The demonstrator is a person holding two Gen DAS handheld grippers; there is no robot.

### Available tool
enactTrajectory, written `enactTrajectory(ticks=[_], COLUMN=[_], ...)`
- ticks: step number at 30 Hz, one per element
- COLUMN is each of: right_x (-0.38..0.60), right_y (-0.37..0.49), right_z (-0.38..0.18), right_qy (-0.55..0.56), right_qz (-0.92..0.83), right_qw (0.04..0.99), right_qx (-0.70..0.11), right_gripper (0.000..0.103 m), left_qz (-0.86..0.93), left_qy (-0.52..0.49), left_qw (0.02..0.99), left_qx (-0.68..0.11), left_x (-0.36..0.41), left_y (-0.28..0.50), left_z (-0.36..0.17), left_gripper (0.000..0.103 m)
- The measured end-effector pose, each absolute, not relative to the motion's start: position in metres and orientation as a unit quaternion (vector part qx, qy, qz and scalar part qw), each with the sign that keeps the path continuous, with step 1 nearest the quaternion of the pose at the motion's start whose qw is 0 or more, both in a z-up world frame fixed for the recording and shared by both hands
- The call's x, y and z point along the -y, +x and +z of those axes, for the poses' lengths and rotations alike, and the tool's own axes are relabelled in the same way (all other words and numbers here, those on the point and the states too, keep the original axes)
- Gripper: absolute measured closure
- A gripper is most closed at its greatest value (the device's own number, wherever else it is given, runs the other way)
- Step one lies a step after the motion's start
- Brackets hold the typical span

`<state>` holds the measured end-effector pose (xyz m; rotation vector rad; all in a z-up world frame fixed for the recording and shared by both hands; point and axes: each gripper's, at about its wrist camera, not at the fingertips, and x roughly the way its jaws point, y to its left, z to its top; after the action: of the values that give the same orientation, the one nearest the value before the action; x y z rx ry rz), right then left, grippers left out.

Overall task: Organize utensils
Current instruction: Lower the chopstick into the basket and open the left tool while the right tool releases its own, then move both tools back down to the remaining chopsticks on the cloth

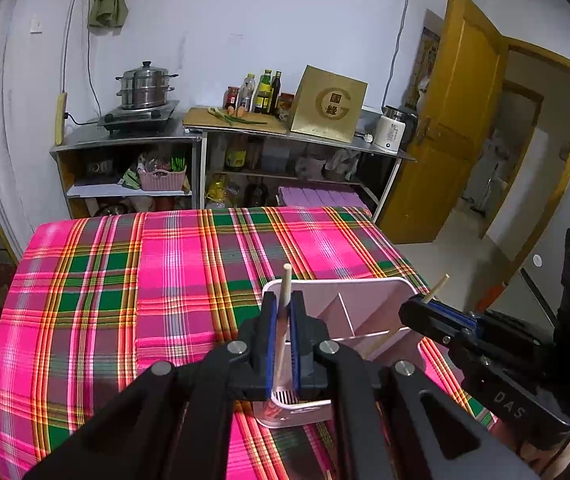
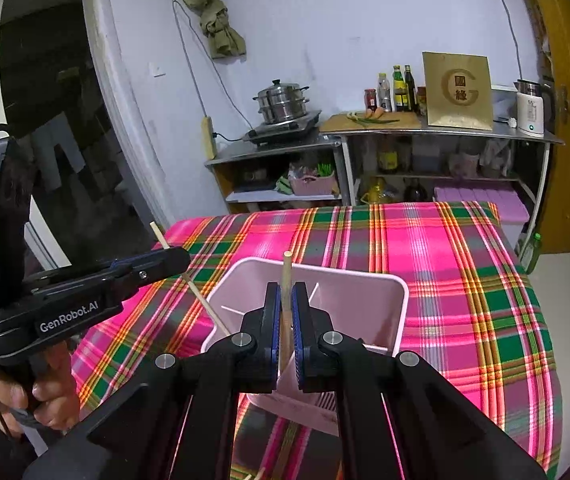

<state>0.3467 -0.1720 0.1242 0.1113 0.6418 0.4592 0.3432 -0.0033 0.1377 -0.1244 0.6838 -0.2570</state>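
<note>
A pale pink utensil holder point(image 1: 365, 312) with inner dividers stands upright on a table draped in a pink, green and orange plaid cloth point(image 1: 157, 280), near the table's front edge. Two pale wooden chopsticks are poised over it. The left gripper point(image 1: 283, 308) has its blue-padded jaws clenched on one chopstick point(image 1: 285, 284), which stands nearly upright with its lower end reaching down into the holder's left-hand side; the same stick point(image 2: 201, 300) appears slanted in the right wrist view, crossing the holder's point(image 2: 365, 300) rim. The right gripper point(image 2: 284, 300) likewise has its jaws clamped on a second chopstick point(image 2: 286, 276), held close to vertical above the holder's opening; from the left wrist camera, that stick's point(image 1: 437, 286) tip pokes out past the right gripper's point(image 1: 417, 308) black fingers. A person's bare hand point(image 2: 51, 396) grips the left tool's handle, which bears the lettering "GenRobot.AI".

Behind the table, against a white wall, metal shelving point(image 1: 125, 148) carries a stacked steel steamer pot point(image 1: 146, 86) on a single-burner stove, a cutting board with green onion, several sauce bottles point(image 1: 263, 92), a gold box point(image 1: 329, 104) and a white electric kettle point(image 1: 395, 128). A yellow wooden door point(image 1: 457, 112) stands open at right.
</note>
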Motion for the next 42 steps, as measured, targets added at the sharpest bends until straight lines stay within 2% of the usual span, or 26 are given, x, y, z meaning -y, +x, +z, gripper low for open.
enactTrajectory(ticks=[3,5,8,14,25,42], right_x=[0.171,0.172,0.174,0.183,0.206,0.228], right_y=[0.345,0.342,0.335,0.313,0.236,0.141], right_z=[0.123,0.124,0.127,0.134,0.138,0.097], right_qy=[0.050,0.046,0.046,0.049,0.042,0.022], right_qz=[0.223,0.221,0.223,0.223,0.211,0.210], right_qw=[0.921,0.922,0.923,0.926,0.938,0.937], right_qx=[-0.316,-0.314,-0.311,-0.299,-0.271,-0.277], right_gripper=[0.097,0.094,0.090,0.087,0.086,0.086], left_qz=[-0.123,-0.122,-0.121,-0.124,-0.137,-0.151], left_qy=[-0.062,-0.064,-0.067,-0.069,-0.056,-0.049], left_qw=[0.932,0.931,0.933,0.937,0.943,0.939], left_qx=[-0.335,-0.337,-0.333,-0.320,-0.298,-0.304], left_x=[0.002,0.001,-0.003,-0.007,-0.012,-0.011], left_y=[0.341,0.338,0.330,0.301,0.223,0.126], left_z=[0.137,0.137,0.139,0.145,0.142,0.091], left_gripper=[0.095,0.088,0.084,0.080,0.079,0.078])
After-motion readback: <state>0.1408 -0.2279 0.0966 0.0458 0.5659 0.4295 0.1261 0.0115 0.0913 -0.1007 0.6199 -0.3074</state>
